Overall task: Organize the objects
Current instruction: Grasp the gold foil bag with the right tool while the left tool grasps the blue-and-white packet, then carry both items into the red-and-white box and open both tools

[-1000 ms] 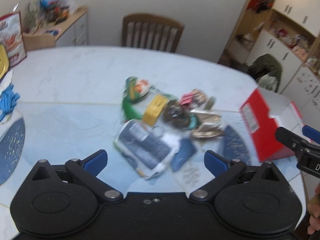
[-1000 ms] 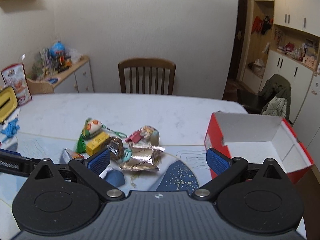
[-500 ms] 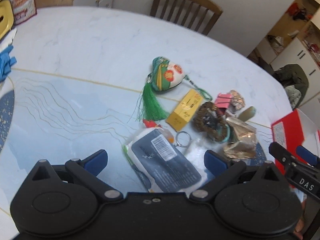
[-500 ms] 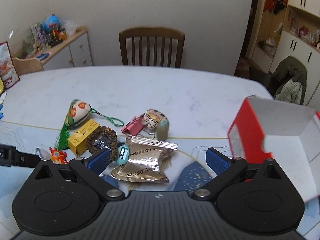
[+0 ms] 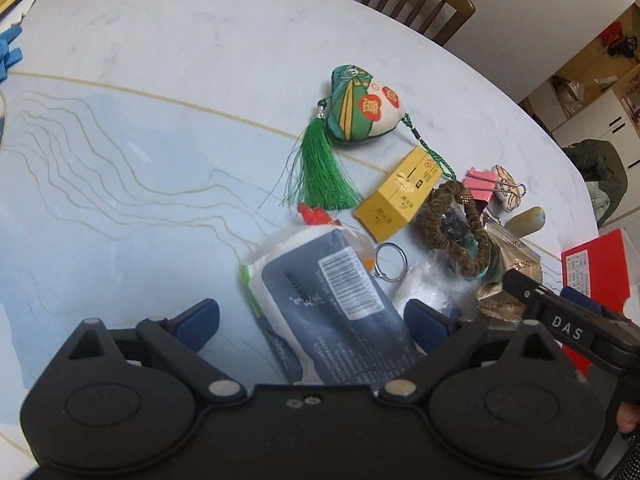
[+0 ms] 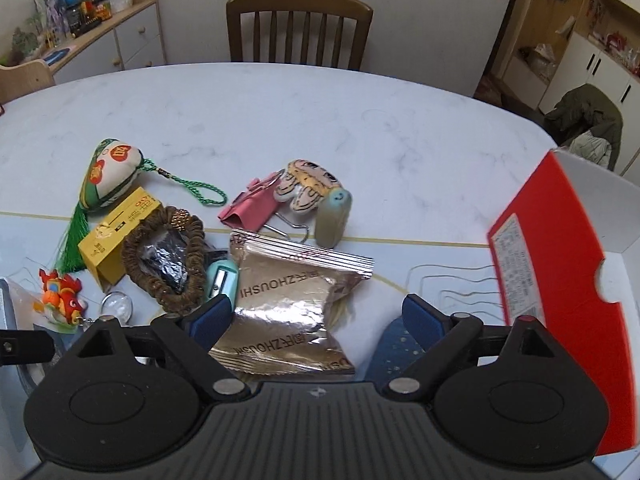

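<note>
hovering closer than before, left gripper (image 5: 312, 316) over tissue pack (image 5: 332, 312), right gripper (image 6: 316, 316) over foil packet (image 6: 288, 312), fingers spread

Left gripper (image 5: 312, 320) body: matte black plastic, two round discs, silver pivot screws
Left fingers (image 5: 198, 318): black arms with blue pads
Right gripper (image 6: 316, 316) body: black, ribbed centre plate, silver screws
Right fingers (image 6: 420, 314): blue pads
Marking: white "DAS" on the right gripper's black finger, seen from the left wrist
</note>
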`<action>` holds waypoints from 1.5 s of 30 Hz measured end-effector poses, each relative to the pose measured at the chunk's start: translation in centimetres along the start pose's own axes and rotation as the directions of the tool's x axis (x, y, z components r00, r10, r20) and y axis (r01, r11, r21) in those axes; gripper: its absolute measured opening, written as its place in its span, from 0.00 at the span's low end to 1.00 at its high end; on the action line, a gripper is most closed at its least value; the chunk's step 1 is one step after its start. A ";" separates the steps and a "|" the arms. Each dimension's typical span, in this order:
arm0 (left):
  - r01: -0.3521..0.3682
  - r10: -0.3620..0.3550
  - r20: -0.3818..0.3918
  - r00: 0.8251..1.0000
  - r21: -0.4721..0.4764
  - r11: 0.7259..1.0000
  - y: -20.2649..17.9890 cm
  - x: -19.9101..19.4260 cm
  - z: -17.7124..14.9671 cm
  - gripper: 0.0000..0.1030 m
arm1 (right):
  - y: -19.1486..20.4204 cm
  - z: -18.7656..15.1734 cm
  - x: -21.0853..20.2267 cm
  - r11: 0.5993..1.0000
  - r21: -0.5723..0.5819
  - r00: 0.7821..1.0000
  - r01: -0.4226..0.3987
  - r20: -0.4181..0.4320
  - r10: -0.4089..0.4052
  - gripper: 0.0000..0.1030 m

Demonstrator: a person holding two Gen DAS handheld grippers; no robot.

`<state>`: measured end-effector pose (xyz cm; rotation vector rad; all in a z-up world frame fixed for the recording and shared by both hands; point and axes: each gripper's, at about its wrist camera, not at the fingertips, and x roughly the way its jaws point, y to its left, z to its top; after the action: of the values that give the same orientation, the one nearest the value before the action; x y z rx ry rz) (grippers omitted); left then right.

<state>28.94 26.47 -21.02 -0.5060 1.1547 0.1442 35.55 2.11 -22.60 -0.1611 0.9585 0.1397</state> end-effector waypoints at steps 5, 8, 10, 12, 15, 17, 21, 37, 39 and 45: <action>0.034 -0.034 -0.012 0.999 -0.013 0.999 0.4 0.3 -0.2 0.74 | 0.5 0.2 0.1 0.999 0.011 0.999 -0.034 -0.011 0.034 0.71; 0.034 -0.034 -0.003 0.999 -0.004 0.999 0.5 0.2 -0.3 0.68 | 0.8 0.3 0.0 0.999 0.010 0.999 -0.048 -0.011 0.048 0.61; 0.028 -0.028 -0.002 1.000 0.005 1.000 0.7 0.1 -0.3 0.60 | 0.9 0.2 -0.1 0.998 0.014 0.998 -0.056 -0.011 0.056 0.54; 0.029 -0.029 0.003 1.000 0.006 1.000 0.9 -0.1 -0.4 0.56 | 1.1 0.2 -0.2 0.998 0.014 0.998 -0.055 -0.010 0.055 0.50; 0.024 -0.024 0.012 1.000 0.011 1.000 1.0 -0.4 -0.5 0.48 | 1.1 0.2 -0.3 0.998 0.015 0.998 -0.056 -0.006 0.056 0.46; 0.031 -0.031 0.020 0.999 0.013 0.999 1.2 -0.6 -0.5 0.41 | 0.9 0.2 -0.6 0.998 0.026 0.998 -0.059 -0.003 0.059 0.45; 0.030 -0.031 0.036 0.999 0.028 0.999 1.4 -1.2 -0.8 0.31 | 0.5 -0.1 -1.4 0.997 0.043 0.998 -0.056 0.005 0.056 0.43; 0.093 -0.101 0.068 0.993 0.109 0.990 0.0 -7.4 -2.3 0.28 | -3.4 -2.8 -11.5 0.985 0.138 0.994 -0.102 0.044 0.097 0.42; 0.107 -0.118 0.078 0.990 0.139 0.985 -1.0 -8.5 -2.4 0.28 | -4.4 -2.9 -13.3 0.985 0.141 0.994 -0.100 0.065 0.091 0.42; 0.130 -0.163 0.112 0.980 0.254 0.958 -5.3 -11.3 -3.1 0.28 | -8.3 -3.2 -17.7 0.981 0.173 0.990 -0.088 0.120 0.068 0.42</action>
<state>23.62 22.09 -10.17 -0.3549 0.9851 -0.0931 24.50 -7.47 -9.21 0.0492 0.8593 0.1336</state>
